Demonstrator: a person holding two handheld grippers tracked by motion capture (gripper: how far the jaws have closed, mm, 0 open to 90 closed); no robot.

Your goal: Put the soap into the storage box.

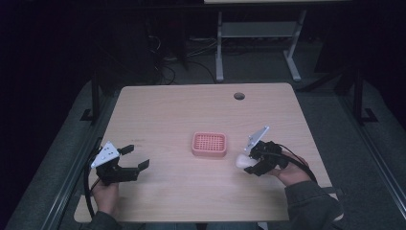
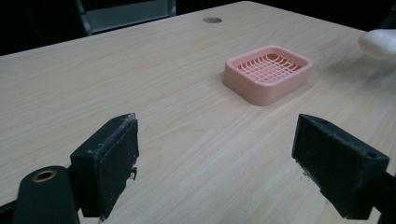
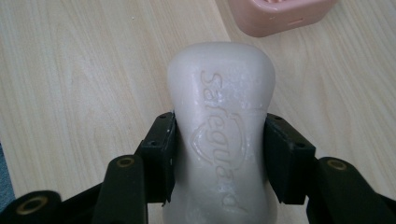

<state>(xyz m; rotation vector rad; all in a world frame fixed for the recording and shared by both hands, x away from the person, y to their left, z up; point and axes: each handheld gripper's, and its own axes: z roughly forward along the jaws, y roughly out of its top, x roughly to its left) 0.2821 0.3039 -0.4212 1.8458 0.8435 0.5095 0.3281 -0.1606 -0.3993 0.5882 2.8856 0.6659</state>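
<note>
Right gripper (image 1: 250,163): clamped on white soap bar (image 3: 222,135), just right of pink soap dish (image 1: 209,144), empty. Left gripper (image 1: 134,158): jaws spread, holding nothing, low over table (image 1: 182,110).

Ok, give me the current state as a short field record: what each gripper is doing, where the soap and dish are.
right gripper: shut on the soap bar, fingers pressed to both its sides
soap bar: white, embossed lettering facing up, held beside the dish, not in it
soap dish: pink, slotted grid, empty, at mid-table
left gripper: open, holding nothing, apart from the dish
table: light wood, round hole at far edge
likely next move: soap carried over and set in the dish
</note>
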